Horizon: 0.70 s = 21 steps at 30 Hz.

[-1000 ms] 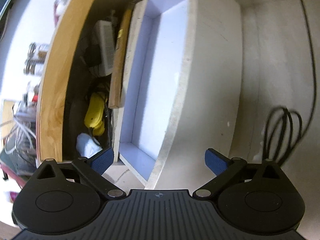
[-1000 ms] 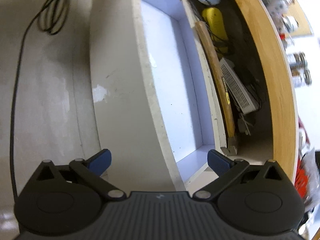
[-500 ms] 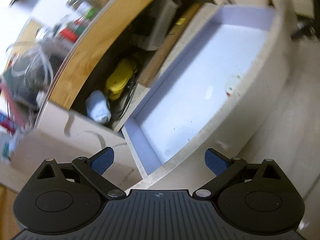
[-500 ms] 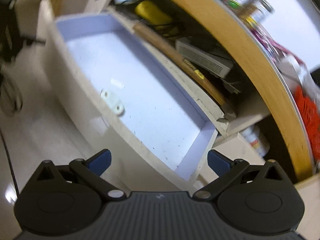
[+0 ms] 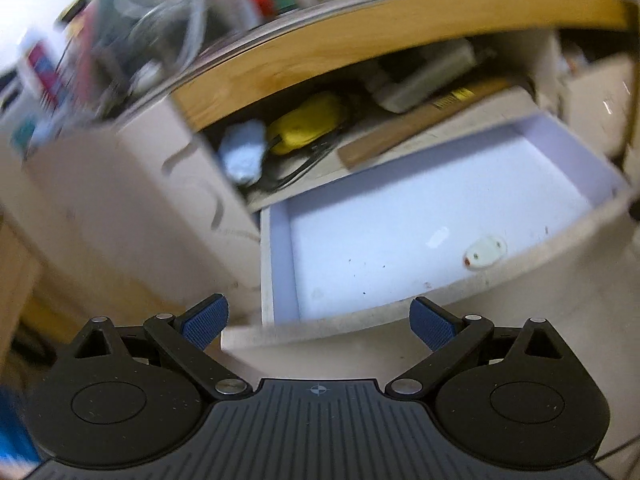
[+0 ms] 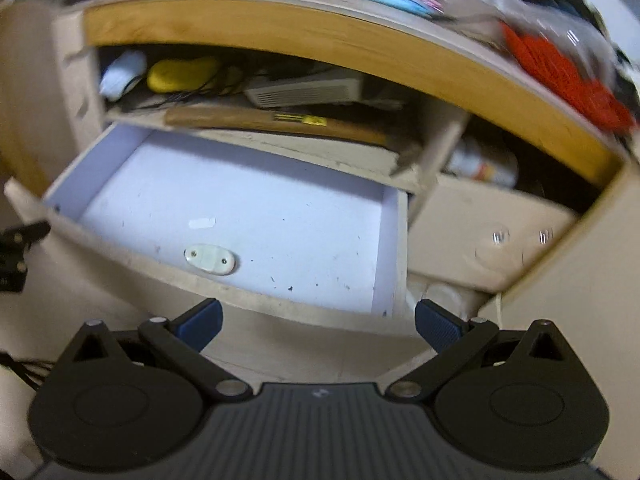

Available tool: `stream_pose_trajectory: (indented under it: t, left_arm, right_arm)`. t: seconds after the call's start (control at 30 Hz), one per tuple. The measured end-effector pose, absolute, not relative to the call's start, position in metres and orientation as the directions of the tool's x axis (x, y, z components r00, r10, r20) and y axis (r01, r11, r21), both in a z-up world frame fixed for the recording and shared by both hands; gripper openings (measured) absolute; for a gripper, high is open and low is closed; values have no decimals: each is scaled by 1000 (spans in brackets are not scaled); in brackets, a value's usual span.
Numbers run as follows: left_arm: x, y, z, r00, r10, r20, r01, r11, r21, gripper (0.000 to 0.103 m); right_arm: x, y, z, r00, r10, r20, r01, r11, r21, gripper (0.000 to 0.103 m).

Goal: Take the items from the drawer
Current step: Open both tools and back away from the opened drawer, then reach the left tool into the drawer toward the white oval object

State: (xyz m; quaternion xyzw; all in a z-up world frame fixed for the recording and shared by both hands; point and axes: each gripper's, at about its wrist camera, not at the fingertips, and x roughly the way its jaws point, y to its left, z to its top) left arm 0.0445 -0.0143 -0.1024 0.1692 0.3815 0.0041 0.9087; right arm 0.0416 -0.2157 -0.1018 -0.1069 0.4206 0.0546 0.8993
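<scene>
- Both tools have their jaws spread wide and hold nothing: the left gripper point(image 5: 319, 320) and the right gripper point(image 6: 318, 322) each hover in front of and just above the pulled-out drawer point(image 5: 400, 322).
- The drawer is white with a pale blue-white floor. It looks nearly bare: only a small white oval fitting point(image 6: 209, 259) with two screws sits against the inside of the front wall, and it may be fixed hardware rather than a loose item.
- The loose things lie on the open shelf point(image 6: 320, 148) directly above the drawer's back: a wooden-handled hammer point(image 6: 280, 122) along the shelf's front edge, a yellow object point(image 5: 306, 124) with dark cables, a pale blue-white bundle point(image 5: 244, 152) beside it, and a flat white box point(image 6: 308, 92) behind.
- Judged from the task, the step in hand is choosing and approaching an item. The hammer handle seems the easiest target: long, exposed, near the edge. A grip across the handle, near its middle, should keep it balanced.
- Room to move is generous above the drawer floor but tight on the shelf, where the wooden desktop edge point(image 6: 320, 36) overhangs low. A flat, level approach suits best.
- Cables around the yellow object could snag.
- Both views are motion-blurred, so fine detail is uncertain.
</scene>
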Motion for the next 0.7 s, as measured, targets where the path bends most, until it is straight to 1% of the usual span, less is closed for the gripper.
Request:
stream_pose_trajectory:
  t: [0.17, 0.23, 0.43, 0.5, 0.57, 0.7]
  left_arm:
    - [42, 3, -92, 676, 71, -733, 20, 993, 115, 100]
    - [40, 5, -90, 668, 47, -743, 5, 998, 67, 100]
    - [37, -1, -87, 665, 39, -746, 31, 996, 80, 100]
    - [40, -4, -84, 661, 44, -749, 42, 995, 95, 100]
    - [44, -5, -81, 647, 35, -762, 44, 995, 84, 100]
    - [56, -8, -71, 631, 29, -775, 51, 996, 79, 100]
  right_arm:
    - [36, -220, -96, 637, 39, -770, -133, 989, -60, 103]
    - [33, -222, -94, 636, 52, -770, -111, 993, -25, 103]
    - [26, -227, -88, 636, 89, -767, -44, 996, 79, 103]
    - [27, -227, -87, 630, 90, -772, -40, 996, 83, 103]
    - [31, -226, -87, 620, 84, -780, -36, 996, 79, 103]
    - [44, -224, -79, 595, 48, -803, -29, 999, 39, 103]
